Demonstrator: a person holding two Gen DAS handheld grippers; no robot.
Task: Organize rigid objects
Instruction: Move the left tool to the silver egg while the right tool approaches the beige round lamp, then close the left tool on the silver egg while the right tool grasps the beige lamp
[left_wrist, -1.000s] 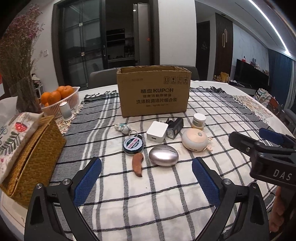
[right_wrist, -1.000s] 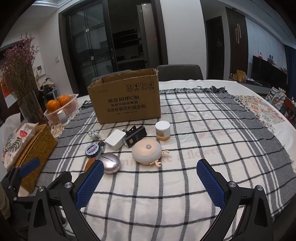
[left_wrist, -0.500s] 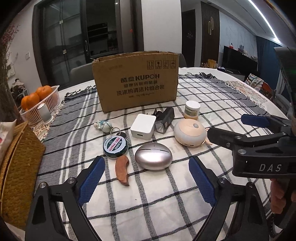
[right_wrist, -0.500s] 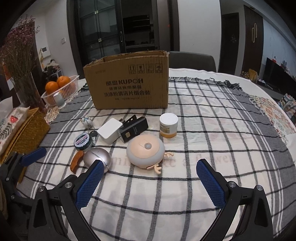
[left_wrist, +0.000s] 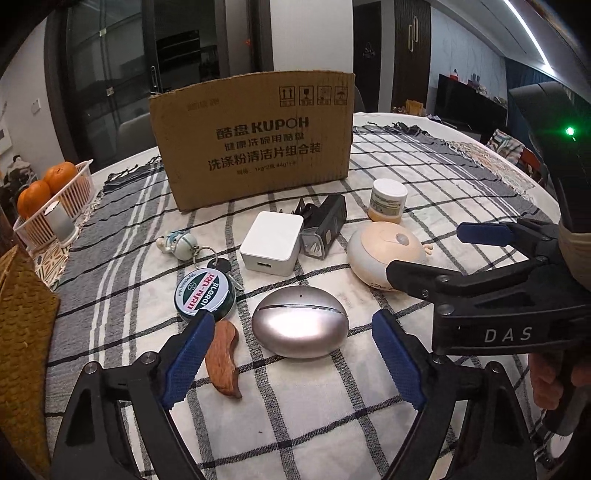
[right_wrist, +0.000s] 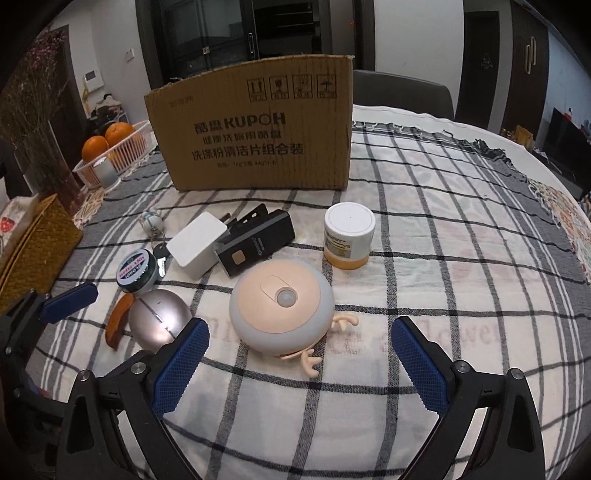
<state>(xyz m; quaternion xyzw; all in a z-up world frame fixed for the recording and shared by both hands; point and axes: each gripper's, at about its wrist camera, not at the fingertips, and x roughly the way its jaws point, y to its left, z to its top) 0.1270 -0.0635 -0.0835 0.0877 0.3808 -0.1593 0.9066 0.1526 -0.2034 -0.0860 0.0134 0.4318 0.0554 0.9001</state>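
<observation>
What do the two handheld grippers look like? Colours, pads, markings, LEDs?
Both are matte black plastic. The left gripper and right gripper each have two angled fingers with silver pivot bolts and blue, fine-textured fingertip pads. From the left wrist view, the right unit's body carries white "DAS" lettering and a lit green LED on its housing. No cables visible.

Brown cardboard box (left_wrist: 255, 136): inside hidden behind its front wall. Curved reddish wooden piece (left_wrist: 221, 358) partly behind left finger pad. Round peach-and-grey night light (left_wrist: 384, 254) partly covered by right gripper (left_wrist: 436, 254). Woven straw basket (left_wrist: 22, 354) cut off by frame edge.
</observation>
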